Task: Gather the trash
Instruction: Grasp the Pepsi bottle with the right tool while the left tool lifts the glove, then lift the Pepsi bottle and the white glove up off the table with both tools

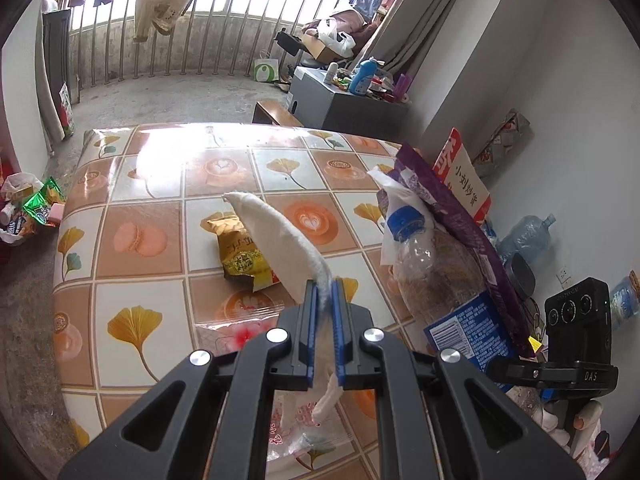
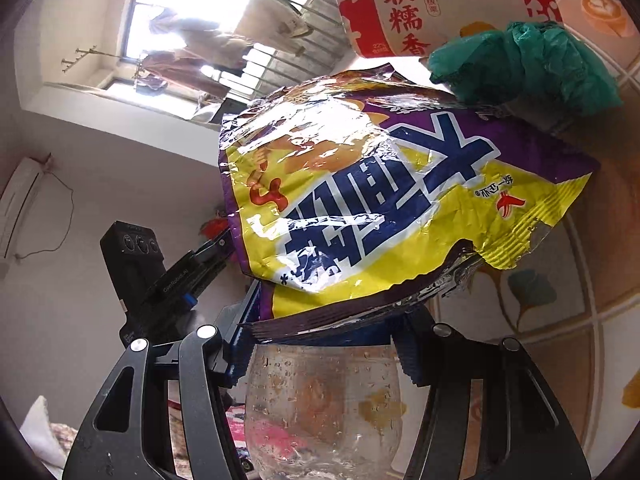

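The left hand-held gripper (image 1: 325,292) pinches a white tissue (image 1: 276,236) above the table (image 1: 140,248).

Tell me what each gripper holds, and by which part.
The left gripper pinches a white tissue by its lower end. The right gripper clamps a clear bottle and a purple-yellow snack bag by their bodies.

The left gripper (image 1: 325,292) points steeply downward, its two blue-padded jaws pressed nearly together on a strip of white tissue (image 1: 280,236). The right gripper (image 2: 320,344) tilts slightly downward, its jaws set wide and clamping a clear plastic bottle (image 2: 320,400) and a crumpled snack bag (image 2: 380,200).
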The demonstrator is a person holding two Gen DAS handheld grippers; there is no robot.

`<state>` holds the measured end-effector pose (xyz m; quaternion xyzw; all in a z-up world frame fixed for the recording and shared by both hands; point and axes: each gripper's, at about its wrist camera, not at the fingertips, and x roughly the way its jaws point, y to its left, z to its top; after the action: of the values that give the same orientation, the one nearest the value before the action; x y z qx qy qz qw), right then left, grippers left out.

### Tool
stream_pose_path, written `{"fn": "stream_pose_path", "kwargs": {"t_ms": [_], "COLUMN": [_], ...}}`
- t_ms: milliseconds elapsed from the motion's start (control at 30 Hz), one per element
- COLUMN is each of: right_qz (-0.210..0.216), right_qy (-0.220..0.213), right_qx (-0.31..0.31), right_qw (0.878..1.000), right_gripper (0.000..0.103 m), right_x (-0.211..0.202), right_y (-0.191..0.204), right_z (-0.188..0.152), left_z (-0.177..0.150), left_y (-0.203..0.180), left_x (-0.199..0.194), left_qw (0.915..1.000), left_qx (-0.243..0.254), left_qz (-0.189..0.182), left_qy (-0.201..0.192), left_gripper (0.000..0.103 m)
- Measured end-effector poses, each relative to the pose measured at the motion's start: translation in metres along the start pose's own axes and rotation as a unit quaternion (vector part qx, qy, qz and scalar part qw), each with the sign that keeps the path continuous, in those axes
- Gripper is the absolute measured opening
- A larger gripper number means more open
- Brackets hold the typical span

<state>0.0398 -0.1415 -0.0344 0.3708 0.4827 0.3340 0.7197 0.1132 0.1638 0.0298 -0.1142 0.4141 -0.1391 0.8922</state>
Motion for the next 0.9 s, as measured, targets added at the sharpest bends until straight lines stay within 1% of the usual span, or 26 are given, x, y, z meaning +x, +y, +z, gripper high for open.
{"fn": "stream_pose_path", "kwargs": {"t_ms": [267,400,500,600,700,800,900], "right_qz": [0.049,0.072,0.056,0.032,0.029,0.026,0.03], "right_qy": [0.02,0.028,0.041,0.074,0.103,0.117,0.13], "right_qx": [-0.03,-0.042,-0.034,-0.01,0.001,-0.01,-0.017], "right_qw": [0.998,0.996,0.997,0.997,0.994,0.993,0.991], "right_gripper": [0.055,0.055,0.055,0.055,0.055,0.055,0.055], "right_x": [0.005,0.004,0.014,0.03,0.039,0.043,0.045], "right_y": [0.021,0.029,0.024,0.015,0.01,0.014,0.019], "right_z": [-0.001,-0.006,-0.007,-0.01,-0.018,-0.019,-0.019], "left_z": [0.012,0.015,0.013,0.012,0.012,0.014,0.018], "left_y": [0.015,0.015,0.014,0.011,0.005,0.001,0.002], "left_x": [-0.051,-0.066,-0.068,-0.064,-0.056,-0.045,-0.032], "left_qw": [0.998,0.9968,0.9968,0.9972,0.9978,0.9983,0.9986], "left_qx": [-0.021,-0.023,-0.027,-0.025,-0.015,-0.005,0.002], "left_qz": [0.007,0.007,0.002,-0.004,-0.006,-0.003,0.009], "left_qy": [-0.059,-0.076,-0.076,-0.07,-0.064,-0.058,-0.052], "left_gripper": [0.007,0.007,0.007,0.007,0.007,0.007,0.007]}}
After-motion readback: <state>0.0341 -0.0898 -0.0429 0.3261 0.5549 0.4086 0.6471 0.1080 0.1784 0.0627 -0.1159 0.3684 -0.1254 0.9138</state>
